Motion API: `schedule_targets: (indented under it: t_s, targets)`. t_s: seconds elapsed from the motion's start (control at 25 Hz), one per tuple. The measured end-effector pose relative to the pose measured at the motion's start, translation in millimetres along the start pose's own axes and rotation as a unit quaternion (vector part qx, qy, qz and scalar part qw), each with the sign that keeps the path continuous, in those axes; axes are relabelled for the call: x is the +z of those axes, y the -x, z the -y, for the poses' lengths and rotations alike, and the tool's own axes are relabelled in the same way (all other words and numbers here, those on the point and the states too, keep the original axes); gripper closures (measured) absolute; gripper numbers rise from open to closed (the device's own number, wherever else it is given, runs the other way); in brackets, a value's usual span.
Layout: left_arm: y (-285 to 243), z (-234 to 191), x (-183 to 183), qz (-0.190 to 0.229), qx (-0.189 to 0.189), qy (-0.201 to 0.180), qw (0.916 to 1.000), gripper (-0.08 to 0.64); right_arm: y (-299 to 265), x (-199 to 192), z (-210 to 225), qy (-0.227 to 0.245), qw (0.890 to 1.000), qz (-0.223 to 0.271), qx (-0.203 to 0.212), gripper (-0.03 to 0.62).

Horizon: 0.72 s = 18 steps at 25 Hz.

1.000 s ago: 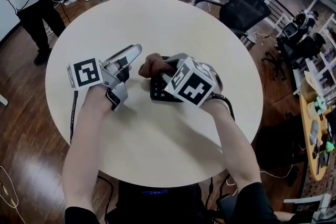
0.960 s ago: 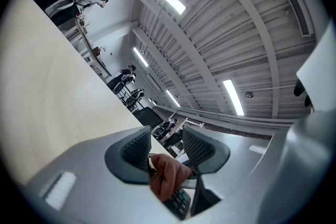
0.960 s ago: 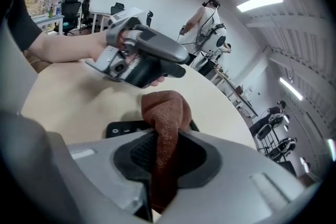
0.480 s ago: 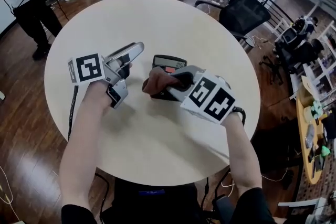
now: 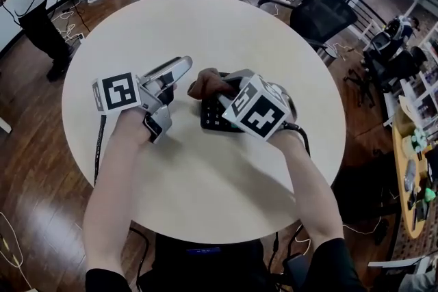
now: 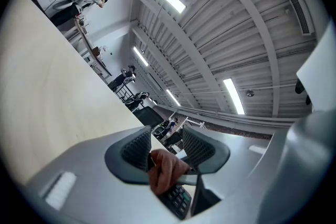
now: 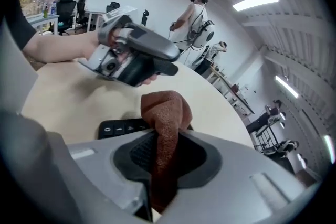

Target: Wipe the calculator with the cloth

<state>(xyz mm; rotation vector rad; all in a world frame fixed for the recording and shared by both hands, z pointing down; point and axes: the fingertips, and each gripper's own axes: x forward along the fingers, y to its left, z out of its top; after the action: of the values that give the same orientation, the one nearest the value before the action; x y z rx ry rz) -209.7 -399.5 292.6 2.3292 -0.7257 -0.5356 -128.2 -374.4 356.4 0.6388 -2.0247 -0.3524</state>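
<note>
Back toward the table's (image 5: 205, 24) far edge goes the right gripper (image 5: 213, 88), jaws clamped on the cloth (image 5: 203, 83), sweeping the calculator (image 5: 212, 121). Probably mid-wipe. The left gripper (image 5: 172, 78) hovers beside, half open, empty.

A white "0" is showing on a black key of the calculator (image 7: 118, 127) in the right gripper view, at the left end of the visible key row. The keys beside it are carrying white marks too small to read. The left marker cube (image 5: 116, 92) and the right marker cube (image 5: 260, 113) are displaying black-and-white square patterns, not letters.
</note>
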Motion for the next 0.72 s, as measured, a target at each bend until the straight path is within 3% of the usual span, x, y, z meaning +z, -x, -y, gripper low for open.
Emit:
schedule_targets:
  t_s: [0.24,0.36,0.48,0.52,0.6,0.72]
  targets:
    - [-0.3,-0.3,-0.5,-0.001,0.001,-0.004,1.0000,0.380,27.0,-9.4,-61.4,0.052,0.998,-0.008,0.044,0.528]
    - [0.1,-0.7,-0.8,-0.001,0.002,-0.007,1.0000,0.380,42.5,-18.0,-96.2,0.079,0.993,-0.015,0.091,0.528]
    - [-0.3,-0.7,-0.8,-0.003,0.002,-0.011,0.9999,0.380,55.5,-22.2,-98.5,0.059,0.991,0.002,0.121,0.528]
    - [-0.4,-0.5,-0.6,-0.003,0.002,-0.011,0.9999,0.380,57.1,-21.7,-83.7,0.040,0.993,0.013,0.106,0.528]
    - [-0.4,-0.1,-0.5,-0.003,0.002,-0.009,0.9999,0.380,54.6,-21.8,-36.6,0.002,0.999,0.027,0.040,0.528]
    - [0.5,-0.6,-1.1,-0.004,0.002,-0.009,1.0000,0.380,41.6,-25.9,31.9,-0.037,0.997,0.029,-0.056,0.528]
